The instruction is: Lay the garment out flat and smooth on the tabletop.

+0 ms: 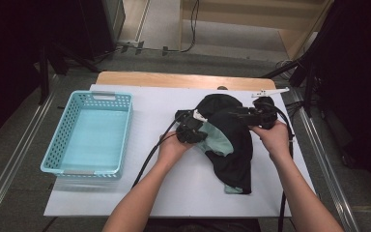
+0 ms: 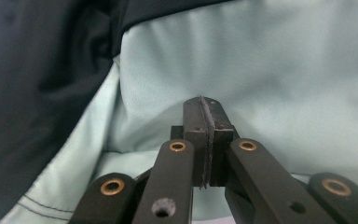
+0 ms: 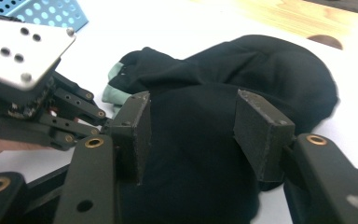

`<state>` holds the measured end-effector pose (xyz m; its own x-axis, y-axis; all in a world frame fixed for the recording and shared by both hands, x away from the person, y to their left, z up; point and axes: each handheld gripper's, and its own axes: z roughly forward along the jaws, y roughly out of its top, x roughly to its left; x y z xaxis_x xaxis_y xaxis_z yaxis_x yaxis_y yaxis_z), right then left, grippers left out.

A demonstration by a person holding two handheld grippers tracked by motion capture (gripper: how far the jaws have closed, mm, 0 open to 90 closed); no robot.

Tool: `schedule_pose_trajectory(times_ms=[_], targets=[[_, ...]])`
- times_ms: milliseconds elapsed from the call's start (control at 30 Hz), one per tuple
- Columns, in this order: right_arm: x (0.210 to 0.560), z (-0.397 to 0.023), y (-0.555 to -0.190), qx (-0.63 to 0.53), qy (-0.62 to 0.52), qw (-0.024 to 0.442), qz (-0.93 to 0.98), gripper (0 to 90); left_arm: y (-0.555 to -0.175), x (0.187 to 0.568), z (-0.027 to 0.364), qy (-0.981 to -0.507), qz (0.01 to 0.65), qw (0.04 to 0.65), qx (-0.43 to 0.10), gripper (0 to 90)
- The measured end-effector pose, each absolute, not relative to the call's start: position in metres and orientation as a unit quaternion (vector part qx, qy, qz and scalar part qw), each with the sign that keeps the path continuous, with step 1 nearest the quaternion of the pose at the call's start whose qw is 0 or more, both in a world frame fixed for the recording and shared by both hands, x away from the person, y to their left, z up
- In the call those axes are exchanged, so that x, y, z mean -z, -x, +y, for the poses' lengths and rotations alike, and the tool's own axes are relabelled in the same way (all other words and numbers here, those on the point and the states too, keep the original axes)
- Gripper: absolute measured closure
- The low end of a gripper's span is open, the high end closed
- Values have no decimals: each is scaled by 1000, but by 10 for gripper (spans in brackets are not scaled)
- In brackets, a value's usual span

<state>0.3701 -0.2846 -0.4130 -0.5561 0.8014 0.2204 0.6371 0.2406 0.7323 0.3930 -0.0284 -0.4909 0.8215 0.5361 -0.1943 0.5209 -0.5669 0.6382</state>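
Note:
A black garment [image 1: 234, 150] with a mint-green inner side [image 1: 215, 142] lies crumpled on the white table top, right of centre. My left gripper [image 1: 202, 131] rests at its left edge with its jaws shut. In the left gripper view the closed tips [image 2: 207, 107] push into the mint fabric [image 2: 270, 70], and I cannot tell whether any cloth is pinched between them. My right gripper [image 1: 241, 116] stands open at the garment's far right part. In the right gripper view its pads [image 3: 135, 130] straddle the black cloth [image 3: 196, 140] without pressing on it. The left gripper [image 3: 51, 112] shows there too, at the left.
A light blue perforated basket [image 1: 101, 95] stands on the left of the white sheet [image 1: 140, 193], with nothing in it. A wooden strip [image 1: 174, 79] runs along the table's far edge. Cables trail from both grippers toward the near edge.

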Motion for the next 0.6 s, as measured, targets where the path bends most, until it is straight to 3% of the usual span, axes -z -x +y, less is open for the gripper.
schedule_pose_trajectory(times_ms=[133,400,533,600], targets=[[416,-298,-368,-411,-472,101,773,448,-402,482,-10,-868,334,365,30,900],[424,-311,-365,-401,-483,104,771,436,-411,465,15,-842,359,402,22,900],[426,-316,-360,-401,-489,104,768,428,-414,472,9,-835,362,415,27,719],[427,-318,-356,-400,-489,104,768,422,-414,477,4,-841,356,408,22,684]])
